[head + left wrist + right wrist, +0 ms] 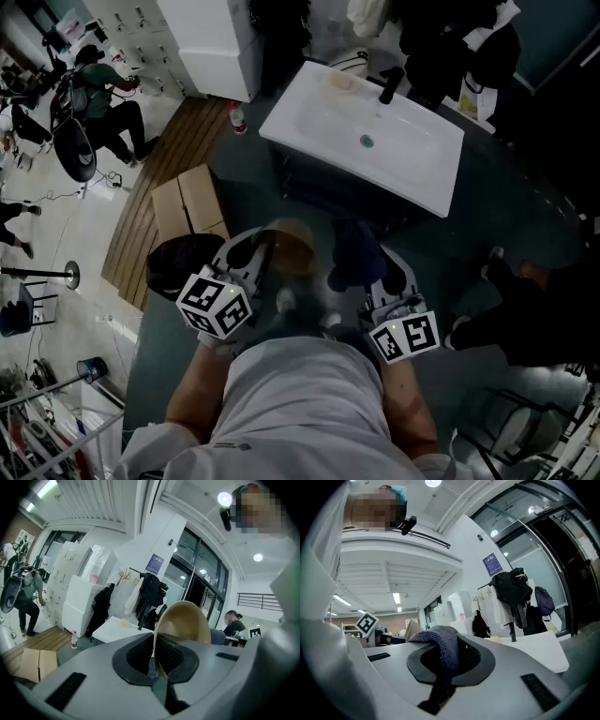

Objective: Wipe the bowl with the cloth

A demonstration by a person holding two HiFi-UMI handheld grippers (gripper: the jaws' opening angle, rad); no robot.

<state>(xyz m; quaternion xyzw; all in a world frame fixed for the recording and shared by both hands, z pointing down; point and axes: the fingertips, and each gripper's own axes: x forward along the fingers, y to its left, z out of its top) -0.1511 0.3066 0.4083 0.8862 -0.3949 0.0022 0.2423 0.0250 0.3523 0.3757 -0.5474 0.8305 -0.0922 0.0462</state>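
1. While you are looking down in the head view, you are holding the left hand-held gripper (pixel 262 255) and the right hand-held gripper (pixel 373 281) side by side in front of your body, over the dark floor. A white washbasin (pixel 412 178) is standing farther ahead. The tan bowl (pixel 295 246) is sitting at the left gripper's tip and the dark cloth (pixel 354 251) is bunching at the right gripper's tip. They are just beside each other, but whether they are touching is unclear.
2. In the left gripper view, your jaws are clamping the bowl (pixel 183 620) by its rim, and the bowl is standing on edge above them.
3. In the right gripper view, your jaws are pinching the blue-grey cloth (pixel 440 644), which is draping over the top and hanging down between them.
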